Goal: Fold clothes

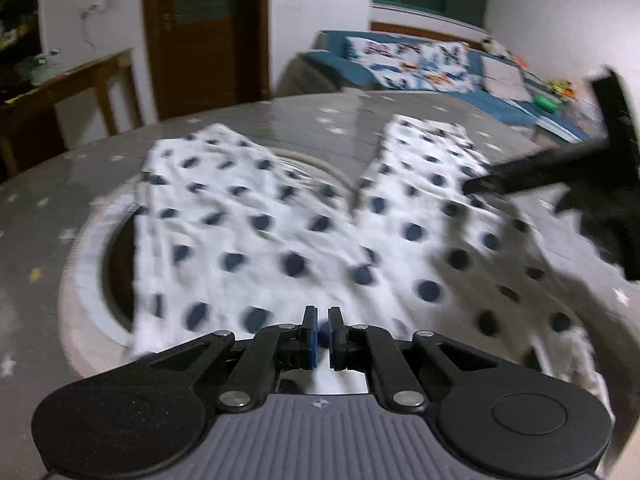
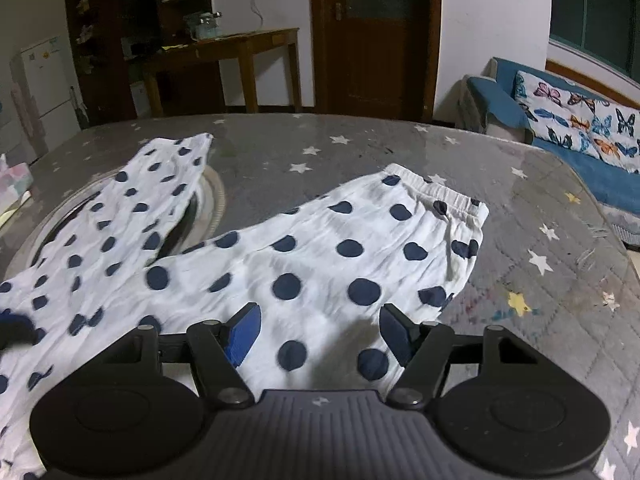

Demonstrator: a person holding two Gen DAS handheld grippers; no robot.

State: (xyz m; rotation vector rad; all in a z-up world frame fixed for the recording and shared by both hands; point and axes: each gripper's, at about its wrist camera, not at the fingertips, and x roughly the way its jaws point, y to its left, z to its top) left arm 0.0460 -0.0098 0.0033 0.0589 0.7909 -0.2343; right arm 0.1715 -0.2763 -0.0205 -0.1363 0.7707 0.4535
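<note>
Pinching polka-dot trousers (image 1: 280, 240), left gripper (image 1: 323, 316); right gripper (image 2: 320, 320) agape.

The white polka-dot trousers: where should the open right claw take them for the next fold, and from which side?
Take the white, navy-dotted cotton trousers at the elastic waistband, near its right corner. It is the thickest, straightest edge and lies flat on the grey star-patterned tablecloth. Probably slide the right claw in low from the bare cloth on the right.

Dim indoor lighting with a cool cast; both fisheye views bow straight lines near the edges. The left wrist view is motion-smeared across the spotted trousers (image 1: 280, 232). Faint glare sits on the table (image 2: 360, 148) beyond them.
</note>
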